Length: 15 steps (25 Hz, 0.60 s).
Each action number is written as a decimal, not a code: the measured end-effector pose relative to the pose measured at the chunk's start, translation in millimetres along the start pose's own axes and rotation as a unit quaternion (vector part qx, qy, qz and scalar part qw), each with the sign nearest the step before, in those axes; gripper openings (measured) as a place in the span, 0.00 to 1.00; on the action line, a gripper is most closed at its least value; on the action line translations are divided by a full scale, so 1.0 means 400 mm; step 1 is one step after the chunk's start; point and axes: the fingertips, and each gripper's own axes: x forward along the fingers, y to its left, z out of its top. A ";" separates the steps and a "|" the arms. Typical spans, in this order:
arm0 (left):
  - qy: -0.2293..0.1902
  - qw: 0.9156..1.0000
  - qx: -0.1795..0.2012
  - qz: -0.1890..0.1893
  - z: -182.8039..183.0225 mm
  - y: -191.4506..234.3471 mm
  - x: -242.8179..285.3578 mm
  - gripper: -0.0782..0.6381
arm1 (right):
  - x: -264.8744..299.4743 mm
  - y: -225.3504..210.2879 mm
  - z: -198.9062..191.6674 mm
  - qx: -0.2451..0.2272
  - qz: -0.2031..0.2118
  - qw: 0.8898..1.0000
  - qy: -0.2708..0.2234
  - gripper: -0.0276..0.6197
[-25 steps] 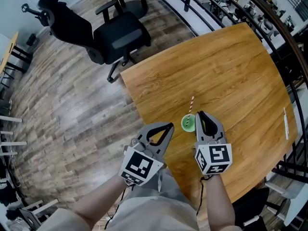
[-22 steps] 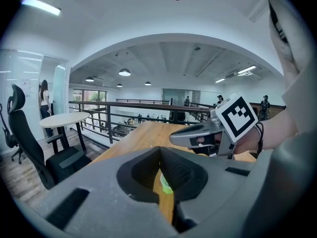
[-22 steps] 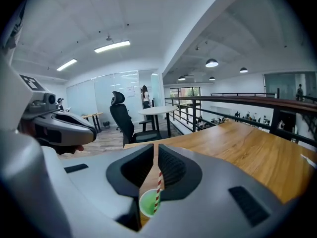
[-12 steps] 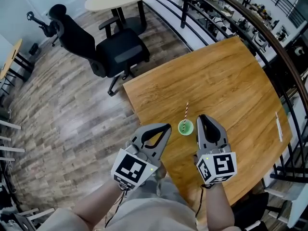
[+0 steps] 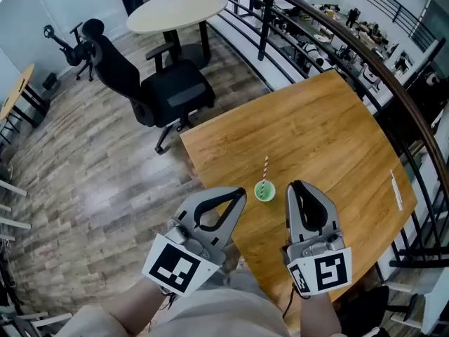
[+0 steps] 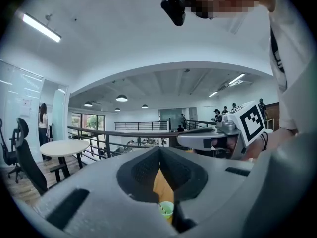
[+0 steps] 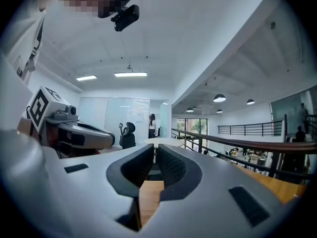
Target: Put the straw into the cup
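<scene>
A small green cup [image 5: 264, 192] stands on the wooden table [image 5: 316, 132] near its front edge, with a red-and-white striped straw [image 5: 265, 167] sticking up out of it and leaning away. My left gripper [image 5: 240, 192] is shut and empty, just left of the cup, over the table's edge. My right gripper [image 5: 297, 185] is shut and empty too, a little to the right of the cup. In the left gripper view the cup [image 6: 166, 209] shows low between the jaws of the left gripper [image 6: 159, 150]. The right gripper view shows only bare table below the right gripper [image 7: 155, 151].
A black office chair [image 5: 165, 90] and a round pale table [image 5: 179, 9] stand on the wood floor to the far left. A dark railing [image 5: 393, 83] curves round the table's far and right sides. A thin white strip [image 5: 395, 190] lies near the table's right edge.
Both grippers have drawn back toward me, away from the cup; the right one no longer sits close beside it. The cup and straw have stayed put.
</scene>
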 end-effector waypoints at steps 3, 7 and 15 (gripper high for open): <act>-0.009 0.999 0.034 -0.004 0.047 -0.022 -0.042 0.13 | -0.038 0.035 0.049 -0.025 0.009 1.000 -0.009 0.10; -0.013 0.999 0.044 -0.003 0.073 -0.036 -0.084 0.13 | -0.082 0.077 0.096 -0.047 0.018 0.999 -0.016 0.10; -0.006 0.999 0.033 0.007 0.064 -0.059 -0.146 0.13 | -0.156 0.144 0.113 -0.071 0.036 0.997 -0.009 0.10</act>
